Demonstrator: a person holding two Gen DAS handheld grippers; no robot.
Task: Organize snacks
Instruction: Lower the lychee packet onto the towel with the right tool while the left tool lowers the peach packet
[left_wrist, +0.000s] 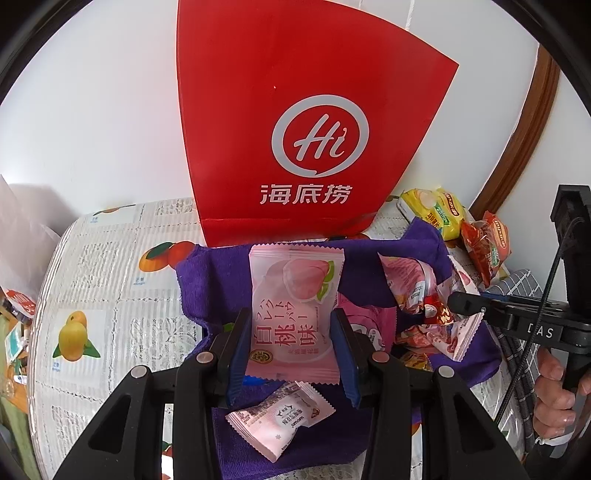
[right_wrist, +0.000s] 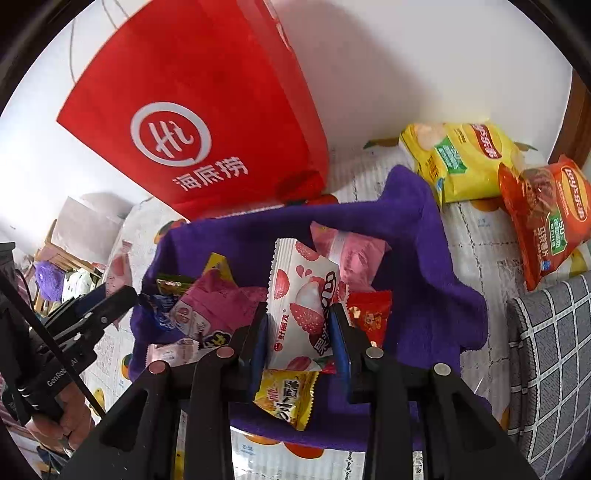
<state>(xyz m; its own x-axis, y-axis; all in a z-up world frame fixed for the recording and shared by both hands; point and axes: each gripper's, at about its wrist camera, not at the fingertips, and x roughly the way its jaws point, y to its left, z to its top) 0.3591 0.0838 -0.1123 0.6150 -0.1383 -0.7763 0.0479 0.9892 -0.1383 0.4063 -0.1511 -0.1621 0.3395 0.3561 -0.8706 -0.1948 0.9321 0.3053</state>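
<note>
**Two packets pinched, and both grips are thin**

Nearest me, my left gripper (left_wrist: 291, 347) is clamped on the pink peach packet (left_wrist: 295, 306), holding it upright by its lower half between the blue pads. My right gripper (right_wrist: 301, 339) is closed on the white lychee packet (right_wrist: 303, 306) the same way. Both are slick film wrappers full of air, so I judge the main risk is a slip: if I swing either one quickly, the packet could pivot between the pads and drop.

Just under the left gripper lies a small pink candy packet (left_wrist: 280, 419), and under the right one a yellow packet (right_wrist: 286, 397). Either could be dragged along if I dip down.

Both loose packets rest on the purple cloth (left_wrist: 218, 280), which is spread over the bench (left_wrist: 110, 295) and carries the rest of the heap: a darker pink bag (right_wrist: 218, 306), a red packet (right_wrist: 369, 314) and more. I cannot tell whether the lychee packet's bottom edge touches the pile.

Farther back stands the red paper bag (left_wrist: 295, 129), leaning against the wall. If that is where the snacks go, I judge a nudge at its rim could tip it. The yellow chip bag (right_wrist: 458, 158) and orange chip bag (right_wrist: 546, 218) lie beyond the cloth, near the bench edge.
</note>
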